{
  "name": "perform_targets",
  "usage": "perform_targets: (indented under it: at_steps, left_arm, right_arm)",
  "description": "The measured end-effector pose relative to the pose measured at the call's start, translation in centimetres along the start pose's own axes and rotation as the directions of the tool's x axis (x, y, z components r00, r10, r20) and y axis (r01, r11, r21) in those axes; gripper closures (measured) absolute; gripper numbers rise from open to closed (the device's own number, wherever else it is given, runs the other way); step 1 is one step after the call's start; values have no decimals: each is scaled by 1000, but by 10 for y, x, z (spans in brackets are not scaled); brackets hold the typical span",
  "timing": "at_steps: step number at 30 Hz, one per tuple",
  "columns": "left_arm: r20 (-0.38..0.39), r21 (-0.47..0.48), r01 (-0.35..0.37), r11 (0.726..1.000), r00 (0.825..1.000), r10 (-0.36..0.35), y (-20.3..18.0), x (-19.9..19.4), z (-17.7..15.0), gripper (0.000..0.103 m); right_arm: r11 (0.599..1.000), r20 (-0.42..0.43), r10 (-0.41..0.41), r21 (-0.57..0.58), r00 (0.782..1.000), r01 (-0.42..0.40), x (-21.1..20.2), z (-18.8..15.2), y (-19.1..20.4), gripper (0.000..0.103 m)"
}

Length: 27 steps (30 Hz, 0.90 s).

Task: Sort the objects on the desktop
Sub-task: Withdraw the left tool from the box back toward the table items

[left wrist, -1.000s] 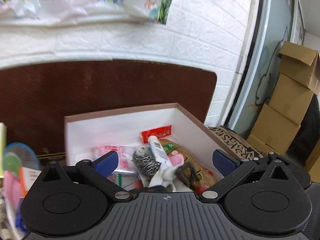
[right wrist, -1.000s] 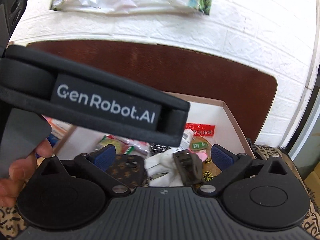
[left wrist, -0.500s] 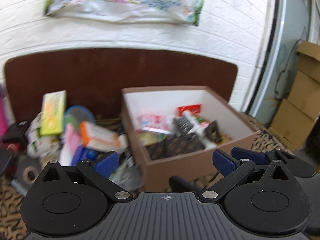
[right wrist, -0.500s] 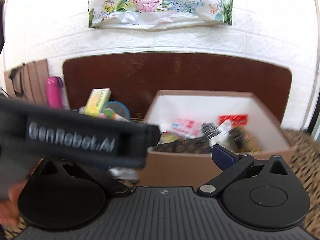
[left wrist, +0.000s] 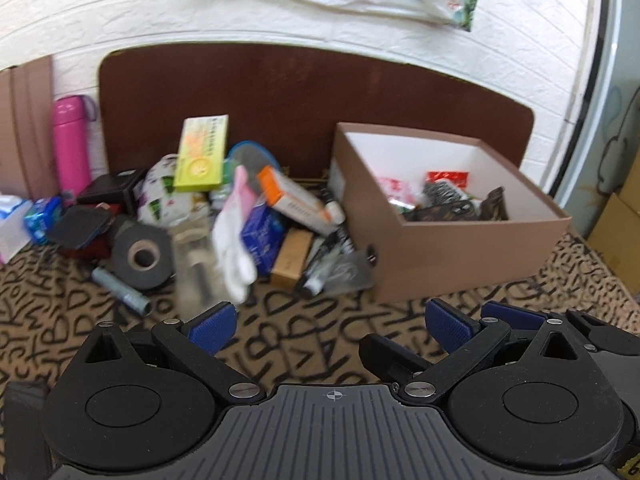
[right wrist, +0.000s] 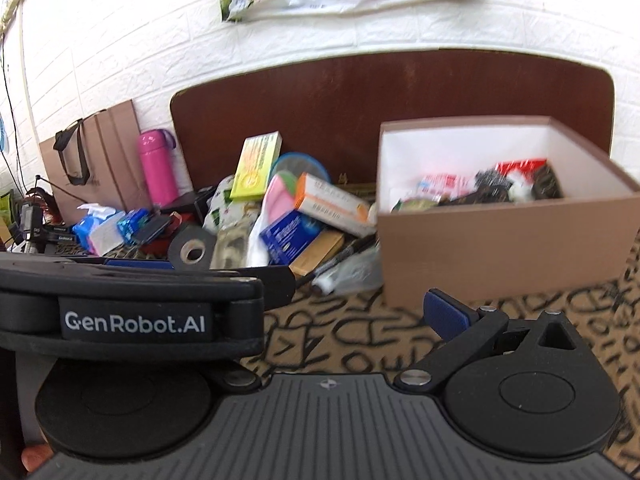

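Hovering empty: left gripper (left wrist: pixel 327 327) splayed, right gripper (right wrist: pixel 400 312) unclear; limp white glove (left wrist: pixel 234 236) mid-pile, pinch cuff

Right gripper (right wrist: pixel 336 312) (1 finger hidden)

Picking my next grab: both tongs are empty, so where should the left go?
Probably forward and left to the white glove: it lies at the pile's near edge, just ahead of the open left tongs, while the box sits to the right.
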State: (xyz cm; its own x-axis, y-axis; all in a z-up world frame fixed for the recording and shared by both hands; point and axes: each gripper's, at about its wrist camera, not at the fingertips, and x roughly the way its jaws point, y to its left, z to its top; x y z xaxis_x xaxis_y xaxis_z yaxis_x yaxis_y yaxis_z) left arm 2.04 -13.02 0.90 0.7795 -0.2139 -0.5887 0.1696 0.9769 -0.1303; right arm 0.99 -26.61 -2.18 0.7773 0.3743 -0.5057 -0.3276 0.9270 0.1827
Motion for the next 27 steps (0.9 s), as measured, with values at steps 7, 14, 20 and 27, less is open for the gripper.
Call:
perform_targets:
  at_steps: [7, 14, 20, 27]
  left_arm:
    - [-29, -14, -49, 999, 998, 48, 16, -2, -14, 0]
    - [-45, -50, -56, 997, 998, 54, 32, -1, -19, 0]
    - [-62, -93, -56, 994, 997, 50, 48, 4, -24, 0]
    - [-81, -193, -74, 978, 995, 59, 84, 11, -36, 0]
  right_arm:
    - [1000, -42, -2, 13, 999, 3, 7, -15, 19, 0]
    - [1000, -68, 3, 7, 998, -3, 15, -18, 32, 0]
    - [1000, -80, -13, -21, 997, 11, 23, -20, 41, 0]
    - [998, -93, -17, -67, 996, 11, 43, -29, 55, 0]
